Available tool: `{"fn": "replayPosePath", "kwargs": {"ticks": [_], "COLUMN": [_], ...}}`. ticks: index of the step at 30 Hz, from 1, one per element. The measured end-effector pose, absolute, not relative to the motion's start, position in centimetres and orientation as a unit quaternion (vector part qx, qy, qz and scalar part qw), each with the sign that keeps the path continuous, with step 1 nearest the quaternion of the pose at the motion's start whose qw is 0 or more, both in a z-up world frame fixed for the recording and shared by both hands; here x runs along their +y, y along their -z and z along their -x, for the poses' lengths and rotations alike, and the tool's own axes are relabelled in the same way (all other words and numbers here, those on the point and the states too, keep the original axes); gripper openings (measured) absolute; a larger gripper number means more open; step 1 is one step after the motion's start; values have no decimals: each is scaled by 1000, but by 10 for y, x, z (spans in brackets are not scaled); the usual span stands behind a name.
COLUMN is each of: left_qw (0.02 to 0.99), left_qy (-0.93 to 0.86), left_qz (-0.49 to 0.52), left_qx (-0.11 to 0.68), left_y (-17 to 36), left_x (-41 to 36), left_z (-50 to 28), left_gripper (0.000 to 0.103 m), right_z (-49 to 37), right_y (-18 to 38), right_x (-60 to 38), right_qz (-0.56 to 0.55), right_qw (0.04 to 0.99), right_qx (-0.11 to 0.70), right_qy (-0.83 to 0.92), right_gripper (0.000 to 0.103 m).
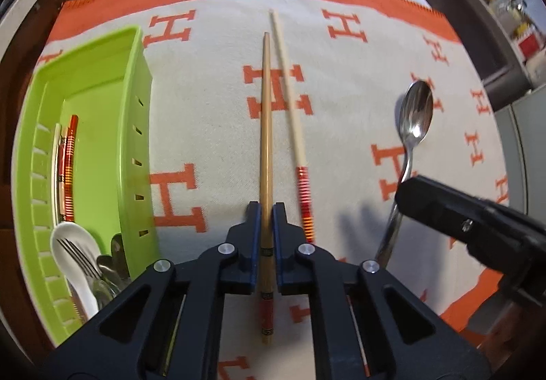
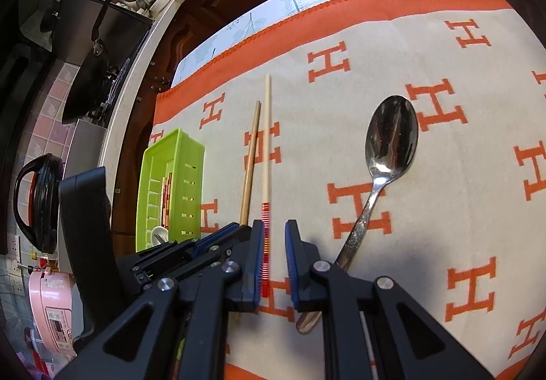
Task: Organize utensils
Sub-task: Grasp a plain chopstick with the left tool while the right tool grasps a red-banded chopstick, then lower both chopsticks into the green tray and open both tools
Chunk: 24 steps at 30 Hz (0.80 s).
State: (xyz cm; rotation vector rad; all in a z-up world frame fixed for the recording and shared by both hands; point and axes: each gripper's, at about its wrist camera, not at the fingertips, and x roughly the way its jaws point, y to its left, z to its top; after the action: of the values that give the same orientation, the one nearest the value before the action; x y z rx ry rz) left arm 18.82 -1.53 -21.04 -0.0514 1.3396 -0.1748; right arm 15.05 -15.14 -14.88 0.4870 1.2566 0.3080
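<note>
A brown chopstick (image 1: 266, 127) lies lengthwise on the H-patterned cloth, and my left gripper (image 1: 267, 219) is shut on its lower part. Right beside it lies a pale chopstick (image 1: 290, 100) with a red-striped end. My right gripper (image 2: 274, 236) stands open around that striped end (image 2: 266, 236), which rests close to the left finger. A metal spoon (image 2: 392, 134) lies bowl-up to the right, its handle running under the right gripper. The green tray (image 1: 136, 107) at the left holds striped chopsticks (image 1: 70, 155), a white spoon (image 1: 73, 243) and a fork.
The cream cloth (image 1: 211, 127) with an orange border covers the table; its far edge is near the top. Past the table's left side stand a counter with a wok (image 2: 85, 86), a black lid and a pink cooker (image 2: 54, 311). My right gripper's body (image 1: 460, 219) overhangs the spoon handle.
</note>
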Motion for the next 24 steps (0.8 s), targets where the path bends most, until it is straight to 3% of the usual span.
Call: {"fn": "replayPosePath", "kwargs": {"ticks": [9, 13, 24], "left_qw": [807, 820, 840], "left_qy": [86, 86, 33], "left_qz": [69, 87, 103], "left_qx": [580, 560, 531], "left_y": [171, 144, 110], "left_x": [10, 31, 111], "left_z": [-166, -153, -124], "left_gripper": [4, 4, 4], "right_z": [-157, -162, -168], "right_y": [155, 160, 179], "right_x": [-133, -120, -65], "right_qz": [-204, -182, -22], "right_qw": [764, 767, 792], "right_qx": [595, 599, 604], "right_qy": [-145, -141, -86], "right_gripper": [13, 29, 29]}}
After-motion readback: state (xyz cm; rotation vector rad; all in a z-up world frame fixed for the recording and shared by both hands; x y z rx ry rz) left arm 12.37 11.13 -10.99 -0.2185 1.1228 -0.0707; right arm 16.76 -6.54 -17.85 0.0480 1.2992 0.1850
